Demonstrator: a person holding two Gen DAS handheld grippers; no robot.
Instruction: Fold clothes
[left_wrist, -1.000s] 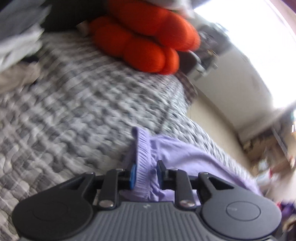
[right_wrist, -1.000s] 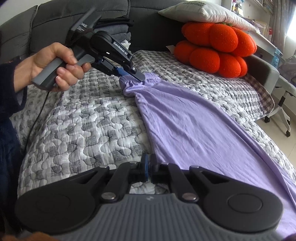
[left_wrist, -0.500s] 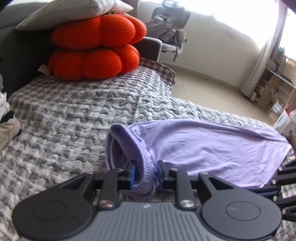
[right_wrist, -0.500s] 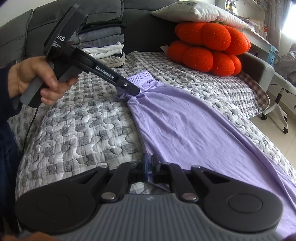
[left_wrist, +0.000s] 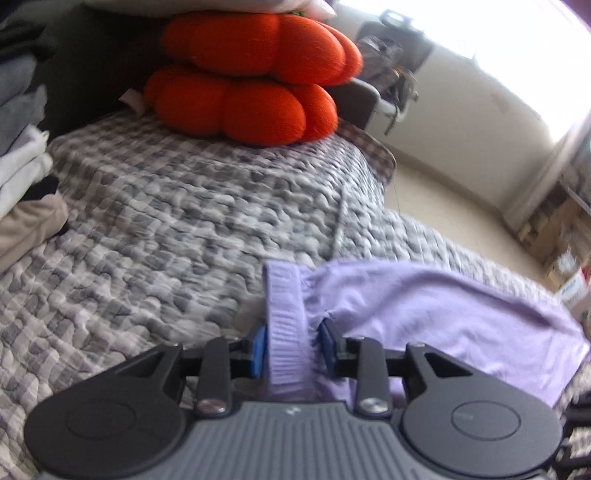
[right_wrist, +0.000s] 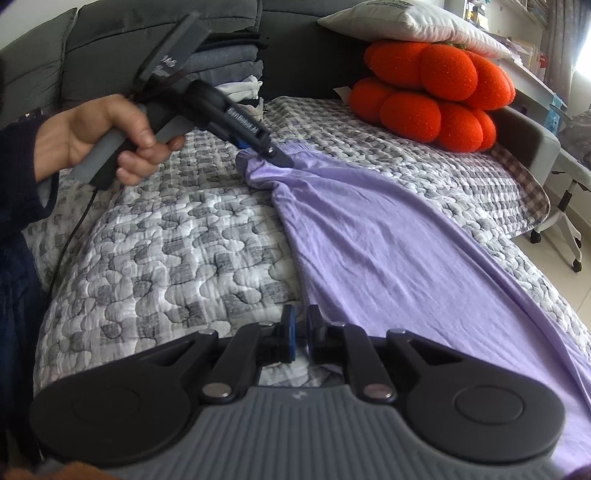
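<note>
A long lilac garment lies stretched along the quilted sofa cover. Its ribbed waistband stands upright between the blue pads of my left gripper. Those jaws are opening, and a dark gap shows beside the right pad. In the right wrist view a hand holds the left gripper at the bunched waistband end. My right gripper sits at the near hem. Its jaws are opening too, with a narrow gap and the thin hem edge running into it.
Orange pumpkin cushions under a white pillow sit at the sofa's far end. Folded clothes are stacked against the grey backrest. An office chair stands on the floor to the right.
The left gripper's pads have spread apart around the waistband, and its view swung back toward the cushions. The right gripper's pads, shut a second ago, now show a small gap.
</note>
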